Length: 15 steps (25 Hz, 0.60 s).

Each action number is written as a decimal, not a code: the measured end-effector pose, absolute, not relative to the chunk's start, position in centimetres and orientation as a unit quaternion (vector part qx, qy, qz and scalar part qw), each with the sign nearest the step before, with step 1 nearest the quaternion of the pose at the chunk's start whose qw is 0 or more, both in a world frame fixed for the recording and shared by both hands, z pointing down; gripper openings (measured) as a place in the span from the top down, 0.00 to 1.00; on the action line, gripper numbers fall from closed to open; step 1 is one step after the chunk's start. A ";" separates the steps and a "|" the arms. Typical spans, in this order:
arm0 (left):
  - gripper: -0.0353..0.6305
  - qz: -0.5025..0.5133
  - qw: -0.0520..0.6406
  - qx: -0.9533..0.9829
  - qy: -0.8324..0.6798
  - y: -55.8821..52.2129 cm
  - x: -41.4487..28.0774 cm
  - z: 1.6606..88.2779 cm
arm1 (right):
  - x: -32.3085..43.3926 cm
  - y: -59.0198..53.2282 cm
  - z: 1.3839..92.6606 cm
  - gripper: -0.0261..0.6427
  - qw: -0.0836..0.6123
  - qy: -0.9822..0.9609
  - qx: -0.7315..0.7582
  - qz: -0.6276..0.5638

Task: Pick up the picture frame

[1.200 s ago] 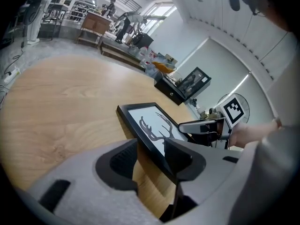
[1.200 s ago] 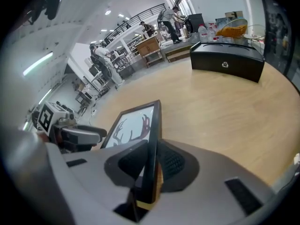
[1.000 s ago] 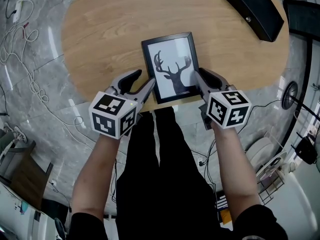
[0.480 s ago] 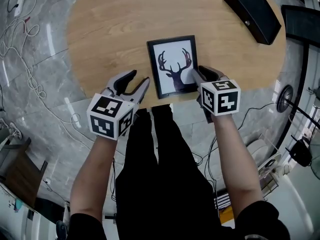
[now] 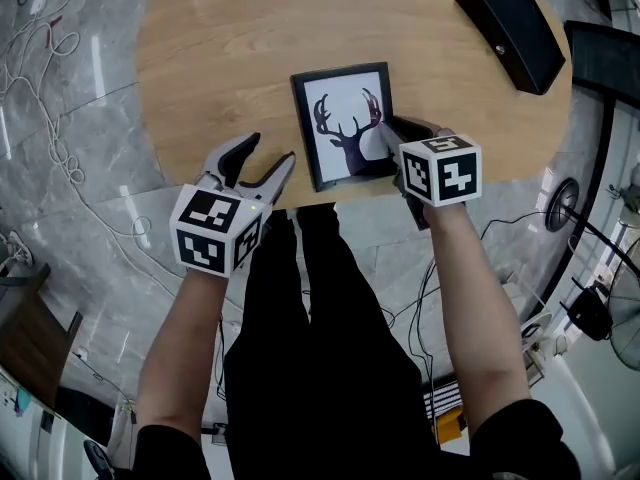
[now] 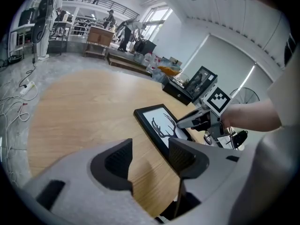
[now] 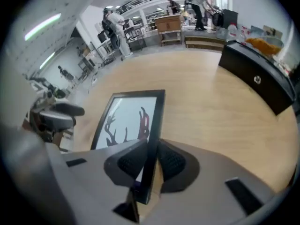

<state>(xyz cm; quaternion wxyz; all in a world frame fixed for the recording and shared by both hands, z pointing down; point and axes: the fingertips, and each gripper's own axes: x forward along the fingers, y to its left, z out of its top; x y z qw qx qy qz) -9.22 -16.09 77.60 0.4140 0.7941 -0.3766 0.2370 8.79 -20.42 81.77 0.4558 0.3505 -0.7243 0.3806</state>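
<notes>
1. Task object: the black-rimmed rectangular picture frame (image 5: pixel 338 118), holding a white print of a dark antlered deer head, is on the round light-wood table (image 5: pixel 220 48), close to the table edge nearest the person.
2. Right gripper (image 5: pixel 388 138): clenched on the picture frame. The right gripper view shows the frame's right-hand rim standing edge-on between the two pads, near the frame's near corner, with one pad on the glass face and one behind. These jaws have just been closing on the rim.
3. Left gripper (image 5: pixel 270 150): released and empty. Its jaws have just been opening, and only bare table shows between them. It hovers over the table edge, just beside the frame's near left corner, without touching it.
4. Whether the frame's left side rests on the wood or is raised cannot be told for certain.
5. Judged hazard, pivot: the only grip is on one rim near a corner. On lifting, the unsupported far side would likely swing down and twist the frame in the pads.
6. Judged hazard, slip: one pad bears on smooth glass. A light or off-square grip could let the frame slide out.
7. Judged hazard, drop: the frame sits near the table edge, so a frame lost here may fall past it to the grey marble floor (image 5: pixel 60 208).
8. Judged hazard, collision: if the left gripper comes in to support the frame, it could push the frame sideways against the right-hand grip.
</notes>
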 end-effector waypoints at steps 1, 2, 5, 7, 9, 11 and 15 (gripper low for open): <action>0.56 0.236 0.417 0.794 -0.375 -16.0 -8.9 77.6 | 8.9 -20.6 81.6 0.85 0.443 -0.723 0.354 0.394; 0.55 0.234 0.418 0.794 -0.373 -16.0 -8.6 77.5 | 9.0 -20.7 81.5 0.85 0.434 -0.723 0.358 0.400; 0.53 0.235 0.419 0.797 -0.365 -15.9 -8.4 77.3 | 8.6 -21.0 80.4 0.85 0.419 -0.735 0.367 0.387; 0.52 0.236 0.417 0.800 -0.362 -15.9 -8.5 77.2 | 8.2 -20.9 79.6 0.85 0.407 -0.746 0.367 0.378; 0.50 0.228 0.423 0.799 -0.360 -16.3 -8.3 77.1 | 8.0 -20.8 78.9 0.85 0.390 -0.754 0.367 0.380; 0.49 0.213 0.436 0.796 -0.361 -16.9 -8.2 77.1 | 7.9 -20.9 78.3 0.85 0.367 -0.758 0.369 0.392; 0.49 0.193 0.445 0.799 -0.355 -17.9 -7.9 76.5 | 7.7 -21.8 76.6 0.85 0.319 -0.767 0.377 0.411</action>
